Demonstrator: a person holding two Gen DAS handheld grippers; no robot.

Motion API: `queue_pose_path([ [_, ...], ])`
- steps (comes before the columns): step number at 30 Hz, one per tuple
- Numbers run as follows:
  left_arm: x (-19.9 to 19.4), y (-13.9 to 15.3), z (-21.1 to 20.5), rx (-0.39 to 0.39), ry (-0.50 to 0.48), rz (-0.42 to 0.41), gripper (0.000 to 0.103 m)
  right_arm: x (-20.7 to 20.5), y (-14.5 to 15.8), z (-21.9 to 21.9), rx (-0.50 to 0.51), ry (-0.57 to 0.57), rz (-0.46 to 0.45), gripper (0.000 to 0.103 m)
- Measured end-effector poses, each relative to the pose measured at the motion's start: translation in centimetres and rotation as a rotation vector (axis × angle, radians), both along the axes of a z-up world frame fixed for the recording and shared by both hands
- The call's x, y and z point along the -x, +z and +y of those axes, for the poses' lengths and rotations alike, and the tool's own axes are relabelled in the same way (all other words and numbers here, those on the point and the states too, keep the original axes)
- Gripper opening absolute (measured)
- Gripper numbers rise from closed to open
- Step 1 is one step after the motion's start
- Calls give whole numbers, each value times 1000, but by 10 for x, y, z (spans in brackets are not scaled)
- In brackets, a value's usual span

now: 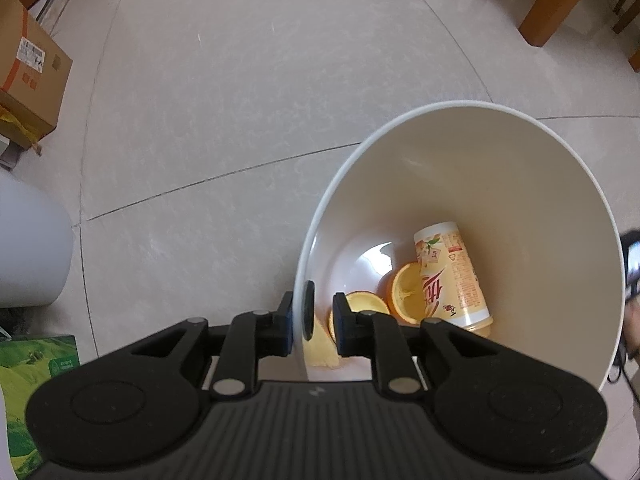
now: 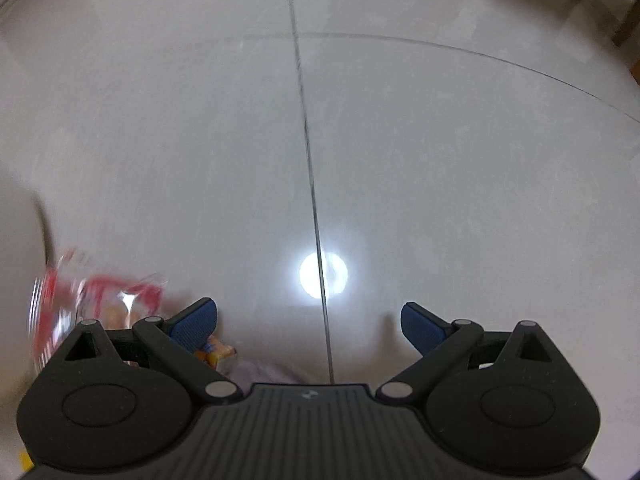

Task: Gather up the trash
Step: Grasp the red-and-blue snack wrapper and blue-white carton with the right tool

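Left fingers [image 1: 295,312] clamping bin [image 1: 500,168] rim, one bottle [image 1: 456,276], seemingly two orange halves [image 1: 406,294] inside, right fingers [image 2: 424,326] spread wide.

**Pale tiled floor and what sits on it**

The glossy tile floor [image 1: 248,92] carries a cardboard box [image 1: 32,76] at the left, a green carton [image 1: 36,364] nearer, and wooden furniture legs [image 1: 548,12] beyond. A blurred red-and-clear wrapper [image 2: 96,304] lies on it.

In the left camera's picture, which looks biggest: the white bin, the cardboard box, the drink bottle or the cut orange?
Largest to smallest, as they appear:
1. White bin
2. Cardboard box, though it sits farther off and is cut by the frame edge
3. Drink bottle
4. Cut orange, partly behind the bottle
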State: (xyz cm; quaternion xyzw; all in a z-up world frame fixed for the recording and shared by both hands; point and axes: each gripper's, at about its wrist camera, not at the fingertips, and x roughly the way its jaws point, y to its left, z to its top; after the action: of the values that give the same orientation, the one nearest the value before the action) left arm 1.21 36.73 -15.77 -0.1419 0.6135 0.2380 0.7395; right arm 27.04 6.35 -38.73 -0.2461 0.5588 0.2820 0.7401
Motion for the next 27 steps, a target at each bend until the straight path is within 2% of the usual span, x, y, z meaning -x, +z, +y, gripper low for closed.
queue_pose_path([
  [5, -1, 0, 1, -1, 5, 2, 16, 34, 6, -25, -4, 56, 53, 101],
  [8, -1, 0, 1, 2, 9, 2, 16, 53, 15, -37, -16, 111, 36, 100],
  [14, -1, 0, 1, 0, 5, 4, 16, 68, 40, -50, -162, 143, 61, 101],
  [17, -2, 0, 1, 2, 11, 4, 16, 76, 42, -35, -219, 175, 108, 101],
  [20, -1, 0, 0, 0, 6, 5, 16, 85, 39, -5, -225, 222, 131, 101],
  [27, -1, 0, 0, -2, 4, 3, 18, 103, 13, 35, -134, 298, 28, 95],
])
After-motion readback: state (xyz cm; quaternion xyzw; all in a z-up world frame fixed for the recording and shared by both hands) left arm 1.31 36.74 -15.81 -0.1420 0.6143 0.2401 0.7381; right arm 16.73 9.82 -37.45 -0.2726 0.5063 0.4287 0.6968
